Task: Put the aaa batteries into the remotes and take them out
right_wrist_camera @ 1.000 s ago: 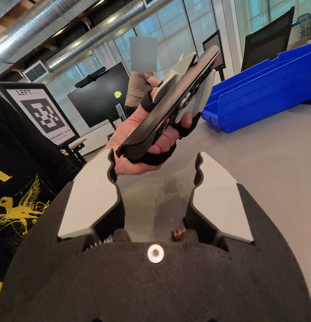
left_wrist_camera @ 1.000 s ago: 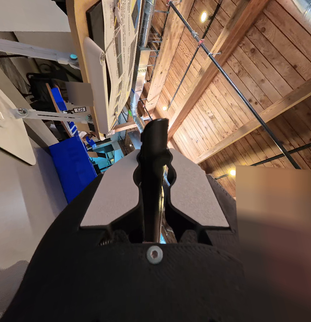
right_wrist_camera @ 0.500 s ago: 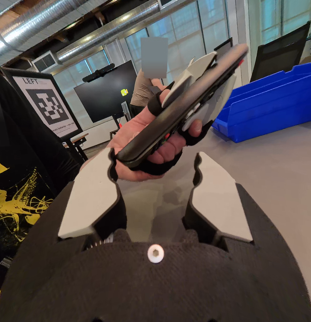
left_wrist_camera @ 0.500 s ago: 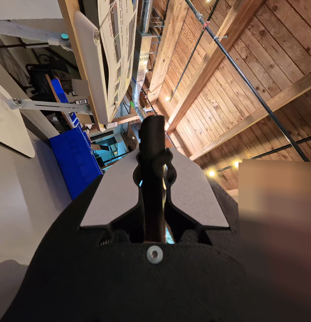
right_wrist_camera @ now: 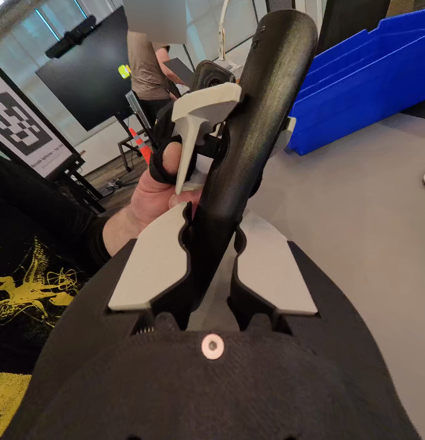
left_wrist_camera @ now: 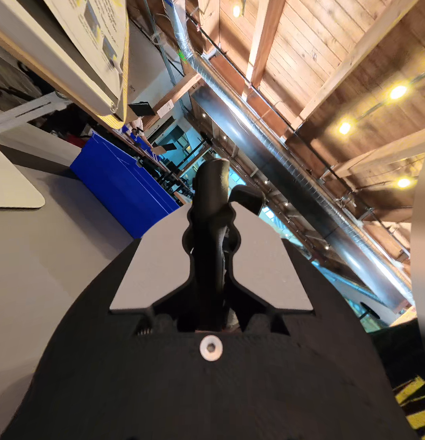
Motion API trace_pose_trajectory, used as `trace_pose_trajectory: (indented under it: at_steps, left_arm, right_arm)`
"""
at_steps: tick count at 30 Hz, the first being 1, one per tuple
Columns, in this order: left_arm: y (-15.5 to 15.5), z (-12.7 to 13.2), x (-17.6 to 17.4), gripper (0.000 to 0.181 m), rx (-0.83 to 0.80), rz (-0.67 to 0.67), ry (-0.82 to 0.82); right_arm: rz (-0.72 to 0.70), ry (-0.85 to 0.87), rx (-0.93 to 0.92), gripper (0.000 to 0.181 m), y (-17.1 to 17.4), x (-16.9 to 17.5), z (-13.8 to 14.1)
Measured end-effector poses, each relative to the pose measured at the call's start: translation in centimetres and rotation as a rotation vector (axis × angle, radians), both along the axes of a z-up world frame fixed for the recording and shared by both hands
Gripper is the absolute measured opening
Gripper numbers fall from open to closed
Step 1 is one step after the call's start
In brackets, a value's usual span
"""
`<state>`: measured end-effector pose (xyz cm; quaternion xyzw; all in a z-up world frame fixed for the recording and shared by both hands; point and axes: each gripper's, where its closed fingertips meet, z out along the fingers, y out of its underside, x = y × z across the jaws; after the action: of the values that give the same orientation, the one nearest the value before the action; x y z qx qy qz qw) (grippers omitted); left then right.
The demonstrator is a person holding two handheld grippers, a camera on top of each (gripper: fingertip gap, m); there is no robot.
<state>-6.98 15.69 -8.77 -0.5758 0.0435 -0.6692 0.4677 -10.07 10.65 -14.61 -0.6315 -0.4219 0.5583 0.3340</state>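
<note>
The remote (right_wrist_camera: 261, 133) stands nearly upright above the table (right_wrist_camera: 349, 214), its long axis running away from the right gripper (right_wrist_camera: 212, 234) and leaning a little to the right. Its lower end sits between the right jaws; the left jaw touches its edge, while a narrow gap shows on the other side — so these jaws are part-open around it, not clearly clamped. Farther up its length the left gripper (right_wrist_camera: 235, 112) pinches it across the body, the hand (right_wrist_camera: 144, 200) behind it.

In the left wrist view the left gripper (left_wrist_camera: 210, 228) is closed tight on the remote (left_wrist_camera: 210, 214), which runs straight out along the fingers and past their tips, toward the ceiling.

My reading: the left gripper carries the remote, and the right one is nearer its lower end, where I'd guess the battery cover sits — the coming move turns on that end staying centred between the right jaws.

No batteries show anywhere, and I cannot tell whether any are inside the remote. The blue bin (right_wrist_camera: 361, 83) stands on the table beyond, well apart; its inside is hidden from both views.
</note>
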Motion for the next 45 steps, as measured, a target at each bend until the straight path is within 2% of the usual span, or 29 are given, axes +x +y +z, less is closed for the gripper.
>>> trace_pose_trajectory:
  at_steps: [4,6,7,12,14,19,24,26,30,34,39,40,43,45]
  left_arm:
    - [-1.0,0.4,1.5,0.027,0.061,-0.056,0.055]
    - [-1.6,0.3,2.3,0.042,0.081,-0.082,0.106]
    - [-2.0,0.6,2.5,0.043,0.098,-0.106,0.110]
    - [-2.6,1.5,1.6,0.036,0.152,-0.112,0.157]
    - [-2.3,1.4,0.0,0.028,0.175,-0.060,0.207]
    - [-1.1,-0.6,-4.0,0.024,0.184,0.037,0.367]
    - [-0.3,-3.6,-6.5,0.017,0.147,0.089,0.481]
    - [0.0,-4.0,-6.9,0.012,0.143,0.102,0.483]
    - [0.2,-4.3,-7.1,0.012,0.123,0.100,0.463]
    - [0.4,-4.6,-7.1,0.013,0.114,0.101,0.465]
    - [0.5,-4.9,-7.0,0.015,0.095,0.085,0.442]
    - [0.5,-4.9,-7.1,0.015,0.095,0.086,0.446]
    - [0.5,-4.8,-7.1,0.017,0.098,0.088,0.449]
    - [0.6,-4.9,-7.1,0.018,0.098,0.090,0.453]
  right_arm:
    - [-0.005,0.010,-0.072,0.026,-0.4,1.0,0.1]
    - [-0.006,0.010,-0.081,0.025,-0.7,2.1,0.5]
    - [-0.019,0.002,-0.071,0.025,-0.5,2.9,0.9]
    - [-0.109,-0.026,-0.086,0.025,1.7,7.3,2.9]
    - [-0.173,-0.056,-0.075,0.025,2.9,9.7,3.3]
    - [-0.363,-0.180,-0.086,0.025,6.6,17.8,3.2]
    - [-0.642,-0.388,-0.140,0.025,12.6,28.8,2.1]
    - [-0.728,-0.488,-0.194,0.025,15.1,33.0,0.9]
    - [-0.806,-0.684,-0.338,0.026,19.0,38.5,-3.3]
    - [-0.788,-0.852,-0.438,0.027,20.4,39.8,-7.0]
    - [-0.829,-1.066,-0.409,0.027,21.1,40.5,-9.7]
    - [-0.842,-1.103,-0.393,0.031,21.1,40.8,-10.0]
    - [-0.874,-1.224,-0.313,0.045,20.9,41.6,-9.9]
    - [-0.918,-1.213,-0.194,0.046,20.9,41.0,-7.6]
